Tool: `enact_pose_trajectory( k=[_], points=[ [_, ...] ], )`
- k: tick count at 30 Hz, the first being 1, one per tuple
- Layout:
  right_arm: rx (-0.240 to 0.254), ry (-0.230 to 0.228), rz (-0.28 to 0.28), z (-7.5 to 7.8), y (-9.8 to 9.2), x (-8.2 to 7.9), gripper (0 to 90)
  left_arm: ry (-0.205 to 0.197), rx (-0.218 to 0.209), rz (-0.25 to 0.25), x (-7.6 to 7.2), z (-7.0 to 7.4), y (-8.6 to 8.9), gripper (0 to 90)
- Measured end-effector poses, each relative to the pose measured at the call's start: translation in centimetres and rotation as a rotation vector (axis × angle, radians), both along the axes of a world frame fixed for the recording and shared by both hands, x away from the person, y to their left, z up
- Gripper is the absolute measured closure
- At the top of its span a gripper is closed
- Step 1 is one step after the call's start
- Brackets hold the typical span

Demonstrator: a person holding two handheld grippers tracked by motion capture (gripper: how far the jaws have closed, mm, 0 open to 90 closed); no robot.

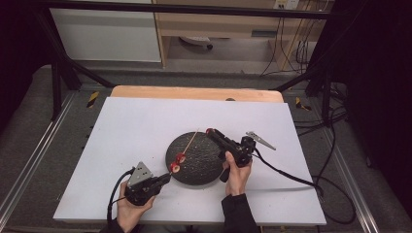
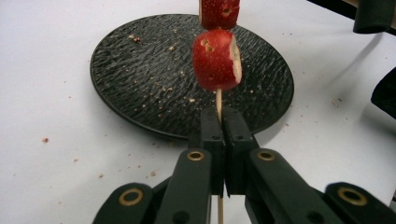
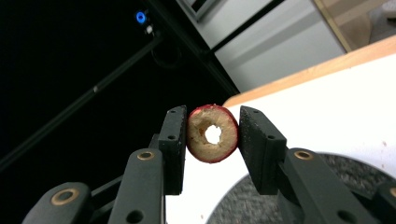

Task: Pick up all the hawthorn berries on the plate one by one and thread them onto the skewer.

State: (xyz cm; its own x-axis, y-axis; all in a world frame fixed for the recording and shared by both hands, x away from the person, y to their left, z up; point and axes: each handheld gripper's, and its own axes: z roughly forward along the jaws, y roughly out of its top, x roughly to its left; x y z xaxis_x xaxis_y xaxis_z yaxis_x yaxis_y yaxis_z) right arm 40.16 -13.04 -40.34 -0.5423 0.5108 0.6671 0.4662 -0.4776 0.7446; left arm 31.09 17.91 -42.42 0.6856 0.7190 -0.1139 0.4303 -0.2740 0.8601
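Note:
My left gripper (image 1: pixel 167 177) is shut on the lower end of a thin wooden skewer (image 1: pixel 190 141) that slants up over a black round plate (image 1: pixel 206 167). Two red fruit slices sit on the skewer just beyond the jaws; the nearer one (image 2: pixel 215 59) shows a pale cut face, and the second one (image 2: pixel 219 11) sits right above it. My right gripper (image 1: pixel 210 132) hovers over the plate's far edge, close to the skewer's free tip. It is shut on a red-skinned slice (image 3: pixel 212 133) with a hole through its pale middle.
A white sheet (image 1: pixel 131 131) covers the table, with a wooden edge (image 1: pixel 194 92) at the back. Crumbs (image 2: pixel 159 88) lie on the plate and the sheet. Cables (image 1: pixel 291 177) trail off to the right. Black frame bars (image 1: pixel 58 82) stand at the far corners.

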Motion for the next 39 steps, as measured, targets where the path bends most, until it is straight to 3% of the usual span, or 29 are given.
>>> enact_pose_trajectory(
  k=[12, 23, 39],
  points=[
    [0.08, -0.024, -0.05, 0.8, -0.4, 0.6, 63.3, -0.003, -0.011, -0.021, -0.2, 0.2, -1.7, 88.4],
    [0.118, -0.042, -0.083, 1.1, -0.6, 0.9, 63.3, 0.003, -0.013, -0.034, -0.2, 0.1, -2.8, 88.4],
    [0.156, -0.046, -0.081, 1.1, -0.5, 0.8, 63.3, -0.007, -0.034, -0.03, 0.0, 0.3, -3.8, 88.4]
  ],
)
